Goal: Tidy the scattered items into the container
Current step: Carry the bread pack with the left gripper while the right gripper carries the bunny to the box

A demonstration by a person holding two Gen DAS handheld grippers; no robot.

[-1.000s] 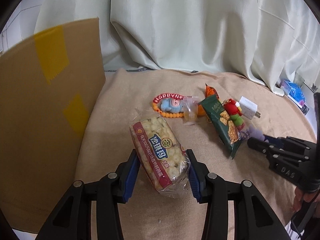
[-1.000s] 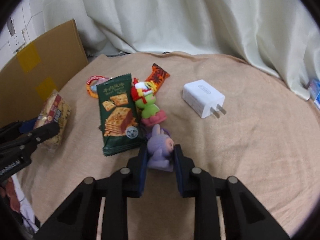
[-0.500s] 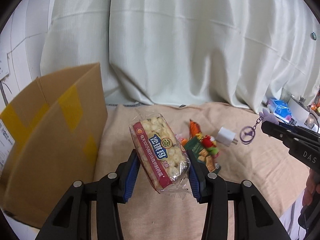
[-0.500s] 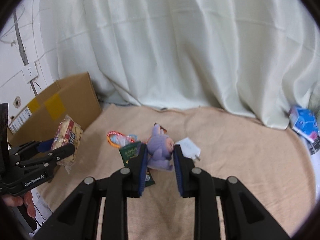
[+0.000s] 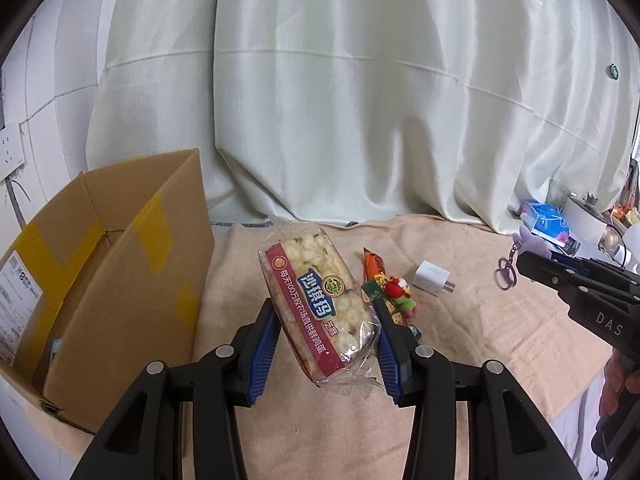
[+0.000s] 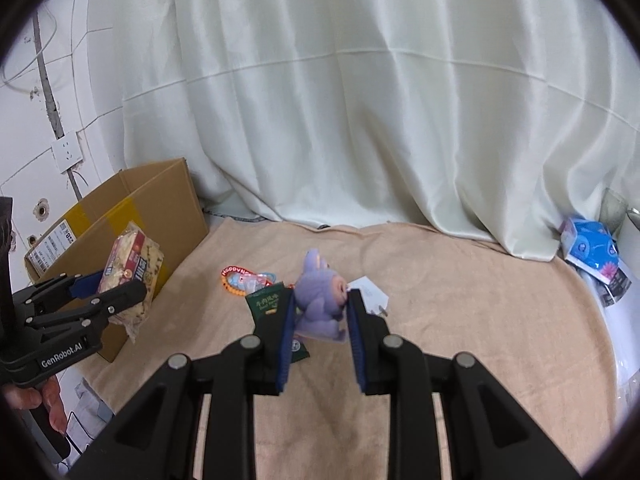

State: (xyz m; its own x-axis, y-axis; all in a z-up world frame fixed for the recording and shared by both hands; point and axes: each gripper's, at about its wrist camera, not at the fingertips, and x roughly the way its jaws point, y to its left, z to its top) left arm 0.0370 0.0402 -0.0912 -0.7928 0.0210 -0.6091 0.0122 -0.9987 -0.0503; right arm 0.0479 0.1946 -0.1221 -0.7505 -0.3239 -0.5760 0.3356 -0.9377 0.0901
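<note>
While both jaws clamp snack pack (image 5: 320,304) and purple plush (image 6: 320,300), only left view shows keyring (image 5: 506,274).

L gripper (image 5: 326,330) clamped, R gripper (image 6: 320,322) clamped, prob. raised

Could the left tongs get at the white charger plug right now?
Probably not: the left tongs are already shut on the snack pack. The white charger plug itself lies uncovered on the beige cloth.
</note>
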